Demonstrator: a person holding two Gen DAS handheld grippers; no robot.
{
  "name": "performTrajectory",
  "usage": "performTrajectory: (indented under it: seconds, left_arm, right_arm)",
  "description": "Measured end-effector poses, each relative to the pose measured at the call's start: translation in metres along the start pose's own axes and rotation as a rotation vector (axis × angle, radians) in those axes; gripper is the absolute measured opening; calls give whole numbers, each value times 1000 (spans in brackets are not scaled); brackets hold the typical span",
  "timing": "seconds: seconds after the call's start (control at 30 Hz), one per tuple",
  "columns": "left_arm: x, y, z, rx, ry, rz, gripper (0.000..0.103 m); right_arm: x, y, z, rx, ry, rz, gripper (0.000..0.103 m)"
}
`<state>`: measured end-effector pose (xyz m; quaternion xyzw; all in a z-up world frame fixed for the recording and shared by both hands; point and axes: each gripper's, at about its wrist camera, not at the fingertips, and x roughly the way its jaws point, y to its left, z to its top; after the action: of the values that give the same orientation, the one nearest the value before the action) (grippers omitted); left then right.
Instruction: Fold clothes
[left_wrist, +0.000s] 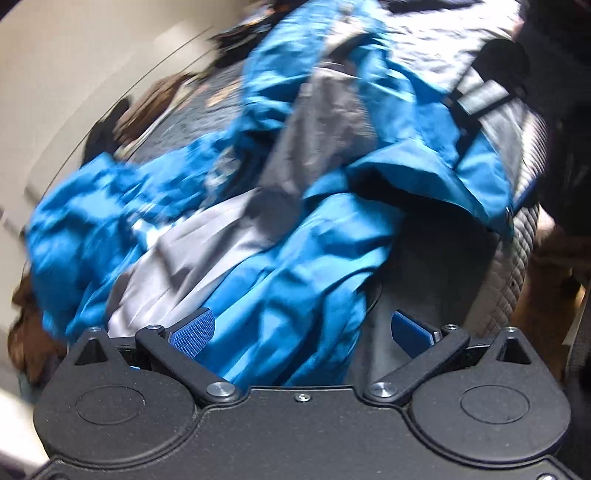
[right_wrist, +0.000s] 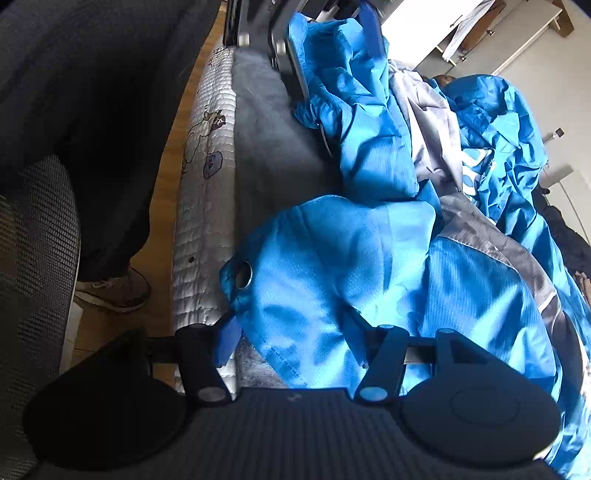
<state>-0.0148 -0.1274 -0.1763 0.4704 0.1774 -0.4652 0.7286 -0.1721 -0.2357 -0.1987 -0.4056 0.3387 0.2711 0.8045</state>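
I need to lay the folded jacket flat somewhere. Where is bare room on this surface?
Bare room: the dark grey cover strip between the quilted mattress edge and the blue jacket. Past that the jacket sprawls crumpled, with dark clothes at the far side. Both grippers crowd the jacket's near hem.

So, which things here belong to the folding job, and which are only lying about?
For the job:
- blue and grey jacket, crumpled on the bed
- left gripper, fingers apart around blue cloth
- right gripper, fingers apart around the jacket's edge

Just lying about:
- quilted mattress
- grey blanket
- dark clothes behind
- person's shoe
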Motion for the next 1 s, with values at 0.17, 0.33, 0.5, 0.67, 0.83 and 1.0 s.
performTrajectory:
  seconds: [0.17,0.33,0.5,0.67,0.83,1.0]
  left_arm:
    - [28,-18,6,117,-10,39,77]
    - [45,-6,7,34,14,20,32]
    - [15,43,0,-199,-40,-48,12]
    - [-45,89,-13,-396,-115,-89,10]
    - [-88,113,-17,-530,-187,-105,9]
    - [-74,108,2,-509,-173,-77,9]
  right_arm:
    - [1,3,-3,-10,-17,-10,60]
    - [1,-4,-6,37,-47,-3,58]
    - [-9,-34,-16,280,-128,28,31]
    - [-20,-49,-21,388,-177,46,25]
    - [-42,-67,-25,511,-290,57,23]
    - [-65,-84,-23,550,-382,-8,19]
